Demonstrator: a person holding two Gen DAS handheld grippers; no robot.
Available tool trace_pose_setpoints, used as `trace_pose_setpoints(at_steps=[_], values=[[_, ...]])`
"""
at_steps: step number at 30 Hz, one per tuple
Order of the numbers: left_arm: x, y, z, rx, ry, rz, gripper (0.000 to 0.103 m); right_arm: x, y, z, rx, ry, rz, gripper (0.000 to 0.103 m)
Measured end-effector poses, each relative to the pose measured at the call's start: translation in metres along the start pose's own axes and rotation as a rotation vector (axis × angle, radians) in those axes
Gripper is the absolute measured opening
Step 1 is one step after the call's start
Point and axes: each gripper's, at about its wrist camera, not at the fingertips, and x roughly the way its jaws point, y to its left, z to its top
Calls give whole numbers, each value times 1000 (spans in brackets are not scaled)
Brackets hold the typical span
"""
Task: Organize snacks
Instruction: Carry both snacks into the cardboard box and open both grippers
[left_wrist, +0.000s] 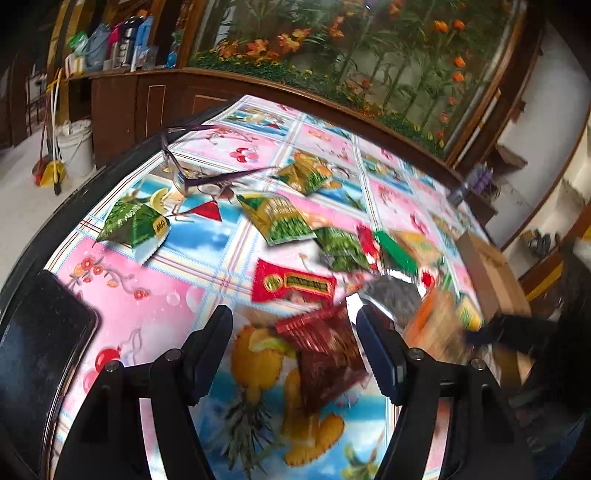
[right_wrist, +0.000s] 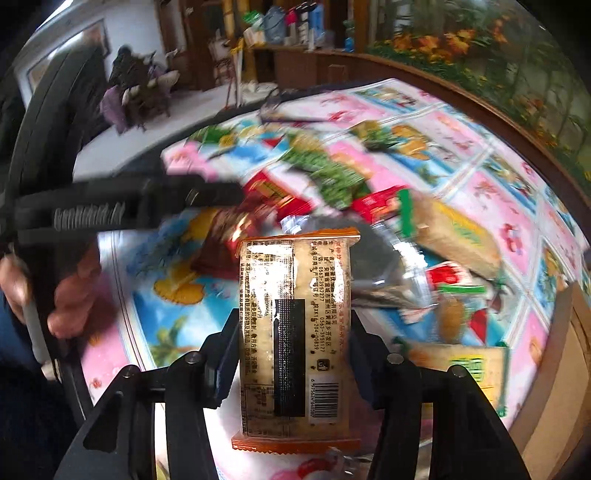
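In the left wrist view, the left gripper (left_wrist: 293, 354) hangs with jaws apart over a dark red packet (left_wrist: 325, 354) lying between them. In the right wrist view, the right gripper (right_wrist: 291, 350) clamps an orange-edged biscuit pack (right_wrist: 293, 332) by its sides, long axis pointing away toward the far snack pile (right_wrist: 332, 192).

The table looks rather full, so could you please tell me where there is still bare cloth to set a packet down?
Free cloth lies between the black phone and the red packet, below the green packet. Another bare stretch runs along the far edge of the table, behind the middle green packets. The pile around the clear wrapper by the cardboard box is crowded.
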Motion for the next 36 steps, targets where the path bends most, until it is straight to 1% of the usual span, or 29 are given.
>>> trace_pose_setpoints(at_steps=[2, 5, 7, 8, 9, 10, 12, 13, 14, 15, 16, 21, 26, 29, 31, 34, 36], values=[[2, -9, -6, 24, 34, -13, 69, -22, -21, 4, 91, -97, 45, 58], [10, -29, -12, 85, 69, 45, 69, -46, -54, 5, 246, -210, 52, 58], [16, -35, -14, 101, 82, 91, 67, -54, -74, 2, 346, -251, 52, 57], [20, -36, -14, 99, 96, 105, 61, -57, -83, 1, 385, -266, 45, 57], [23, -35, -14, 92, 108, 108, 59, -59, -90, 0, 415, -278, 38, 57], [24, -36, -13, 96, 102, 137, 58, -61, -96, -2, 446, -290, 40, 58], [27, -38, -11, 104, 104, 173, 51, -64, -105, -5, 495, -304, 63, 58], [28, -39, -11, 110, 102, 186, 46, -66, -109, -6, 513, -315, 66, 58], [29, -39, -11, 113, 93, 206, 36, -69, -112, -7, 531, -328, 61, 58], [29, -39, -12, 119, 85, 225, 33, -71, -114, -9, 542, -337, 60, 58], [29, -39, -12, 124, 82, 229, 33, -73, -116, -10, 556, -346, 63, 58], [25, -38, -12, 117, 63, 219, 33, -83, -126, -17, 618, -383, 61, 58], [14, -53, -6, 139, 25, 201, 33, -91, -140, -24, 683, -401, 50, 57], [12, -71, 1, 160, 21, 162, 33, -105, -157, -35, 734, -436, 46, 57], [13, -85, 6, 176, 22, 132, 33, -114, -171, -45, 777, -452, 22, 57], [16, -114, 16, 204, 25, 75, 33, -130, -192, -61, 848, -472, -38, 57], [18, -132, 22, 223, 25, 38, 33, -139, -205, -72, 889, -480, -57, 57]])
